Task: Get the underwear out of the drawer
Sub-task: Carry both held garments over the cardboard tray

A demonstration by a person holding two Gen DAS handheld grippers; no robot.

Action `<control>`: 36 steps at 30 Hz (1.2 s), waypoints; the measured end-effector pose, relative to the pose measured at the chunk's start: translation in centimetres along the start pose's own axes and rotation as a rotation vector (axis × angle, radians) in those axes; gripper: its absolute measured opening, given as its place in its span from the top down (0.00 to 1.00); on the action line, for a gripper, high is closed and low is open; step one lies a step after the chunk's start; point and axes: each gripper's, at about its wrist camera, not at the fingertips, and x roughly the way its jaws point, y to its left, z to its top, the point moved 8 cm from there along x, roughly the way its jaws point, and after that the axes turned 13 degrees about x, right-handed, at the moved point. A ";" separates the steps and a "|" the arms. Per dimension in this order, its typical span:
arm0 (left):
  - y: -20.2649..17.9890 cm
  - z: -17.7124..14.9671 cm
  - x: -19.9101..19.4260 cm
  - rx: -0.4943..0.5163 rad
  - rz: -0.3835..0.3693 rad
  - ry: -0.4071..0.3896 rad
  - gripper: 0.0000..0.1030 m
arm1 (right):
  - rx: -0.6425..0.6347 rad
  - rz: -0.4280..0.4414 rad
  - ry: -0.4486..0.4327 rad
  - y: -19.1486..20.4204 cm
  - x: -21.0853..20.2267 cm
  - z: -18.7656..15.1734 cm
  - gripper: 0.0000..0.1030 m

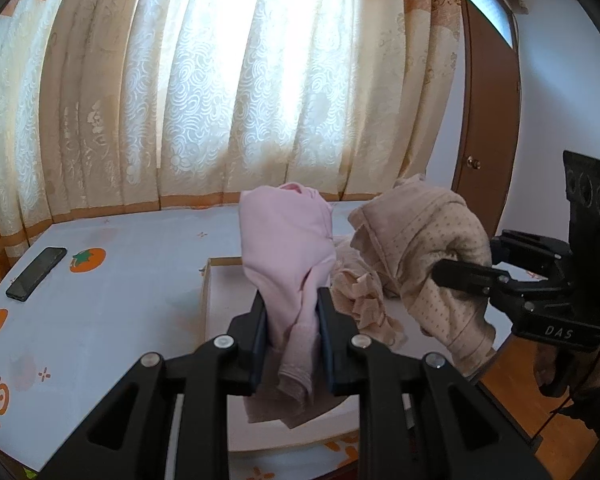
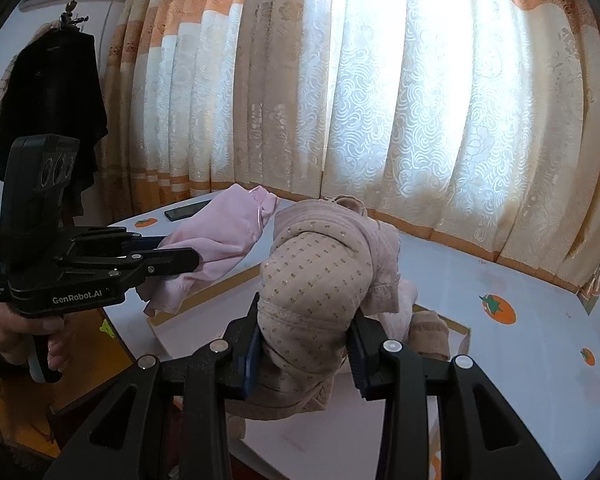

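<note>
My left gripper [image 1: 292, 320] is pinching the pink underwear [image 1: 288, 248]; its two fingers are pressed on the cloth from both sides. The garment stands up from the claw toward 12 o'clock, and its lower end hangs down between the fingers toward 6 o'clock, so its long axis is nearly vertical. My right gripper [image 2: 304, 344] is pinching the beige dotted underwear [image 2: 316, 280], a thick bundle that bulges over the fingers toward 12 o'clock.

Both pieces are lifted above the open drawer [image 1: 220, 300], which is sunk in the white table with orange fruit prints [image 1: 100, 300]. In the left wrist view the beige piece is at 2 o'clock from my left claw, near the pink one but, I think, not touching it.

More beige cloth [image 1: 360, 300] is lying in the drawer, just under my right claw and at about 1 o'clock from my left claw. The right hand seems nearer to it. I judge the next move is to carry both pieces sideways, away from the drawer, onto the table; the hanging ends could drag on the cloth below.
</note>
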 end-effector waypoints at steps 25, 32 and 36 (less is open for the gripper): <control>3.3 0.4 8.0 -0.072 -0.008 0.214 0.80 | 0.043 -0.048 0.193 -1.9 10.0 2.0 0.62; 3.9 -1.0 10.9 -0.134 -0.034 0.306 0.80 | 0.036 -0.082 0.272 -2.3 12.9 1.7 0.62; 3.8 -1.3 11.7 -0.123 -0.021 0.335 0.80 | 0.026 -0.103 0.307 -2.2 14.1 1.5 0.62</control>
